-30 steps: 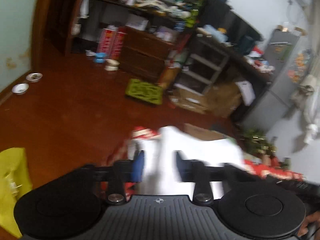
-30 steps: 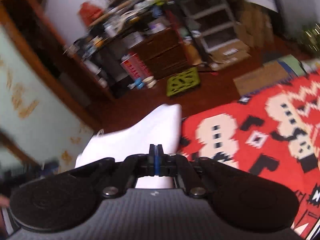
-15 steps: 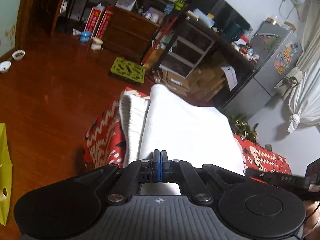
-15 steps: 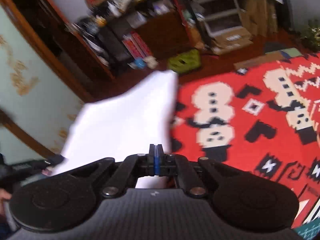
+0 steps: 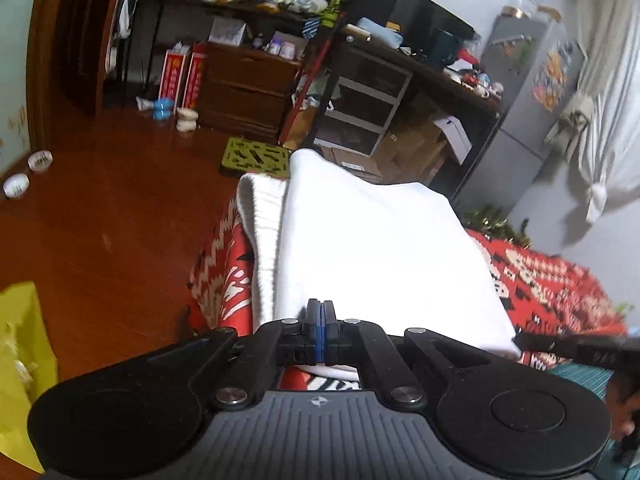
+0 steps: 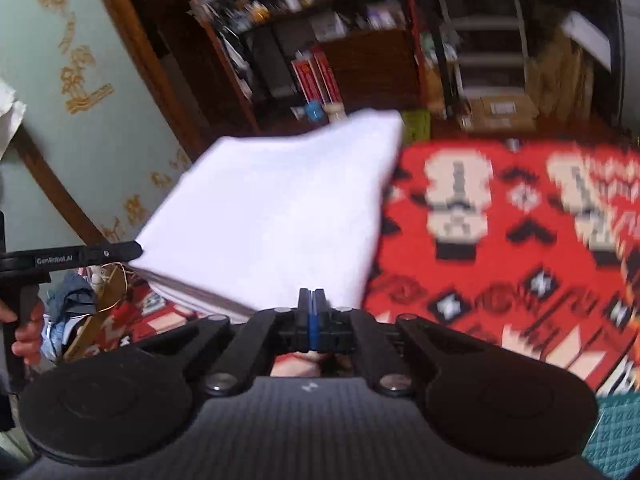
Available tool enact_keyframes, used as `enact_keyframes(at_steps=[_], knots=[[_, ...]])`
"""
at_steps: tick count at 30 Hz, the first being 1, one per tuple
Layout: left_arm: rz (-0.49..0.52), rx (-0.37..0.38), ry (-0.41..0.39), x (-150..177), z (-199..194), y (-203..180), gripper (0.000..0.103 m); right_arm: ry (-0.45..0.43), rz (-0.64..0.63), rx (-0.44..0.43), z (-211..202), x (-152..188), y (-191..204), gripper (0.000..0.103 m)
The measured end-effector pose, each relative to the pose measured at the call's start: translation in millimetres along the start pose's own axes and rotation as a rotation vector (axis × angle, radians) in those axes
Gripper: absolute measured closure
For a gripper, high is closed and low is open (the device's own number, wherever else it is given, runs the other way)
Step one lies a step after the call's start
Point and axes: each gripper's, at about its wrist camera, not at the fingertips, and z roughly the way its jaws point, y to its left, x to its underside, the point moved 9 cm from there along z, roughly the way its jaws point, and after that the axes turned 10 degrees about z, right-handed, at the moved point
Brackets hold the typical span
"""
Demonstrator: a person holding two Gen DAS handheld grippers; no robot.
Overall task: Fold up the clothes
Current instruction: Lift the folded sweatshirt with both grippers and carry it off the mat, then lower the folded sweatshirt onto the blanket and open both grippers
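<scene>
Both jaws are pressed together: the left gripper (image 5: 319,320) and right gripper (image 6: 309,307) each pinch the near edge of the white garment (image 5: 372,256) (folded, ribbed hem left), above the red patterned blanket (image 6: 500,240).

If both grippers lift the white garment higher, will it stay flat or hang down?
Probably it sags: the white garment is soft folded cloth, held only at its near edge by the left gripper and right gripper. Layers may slide apart.
</scene>
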Motion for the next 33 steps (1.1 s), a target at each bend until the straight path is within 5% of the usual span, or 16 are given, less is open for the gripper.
enact_keyframes(at_steps=[7, 13, 21, 26, 29, 33], knots=[[0.051, 0.028, -0.008, -6.5, 23.1, -40.2, 0.1, 0.029, -0.058, -0.037, 30.1, 0.3, 42.2, 0.102], [0.005, 0.035, 0.019, 5.3, 31.3, -39.2, 0.1, 0.034, 0.078, -0.12, 10.8, 12.4, 1.4, 0.103], [-0.002, 0.01, 0.027, 5.0, 42.9, -47.6, 0.1, 0.003, 0.247, -0.073, 68.1, -59.9, -32.7, 0.103], [-0.036, 0.009, 0.024, 11.4, 41.8, -43.7, 0.099, -0.017, 0.302, -0.092, 82.3, -65.1, -60.2, 0.103], [-0.057, 0.012, 0.021, 13.1, 40.4, -42.1, 0.099, -0.045, 0.354, -0.021, 74.3, -64.2, -85.7, 0.103], [-0.065, 0.008, 0.027, 10.8, 37.6, -42.9, 0.099, -0.081, 0.39, -0.034, 51.2, -61.3, -95.8, 0.103]])
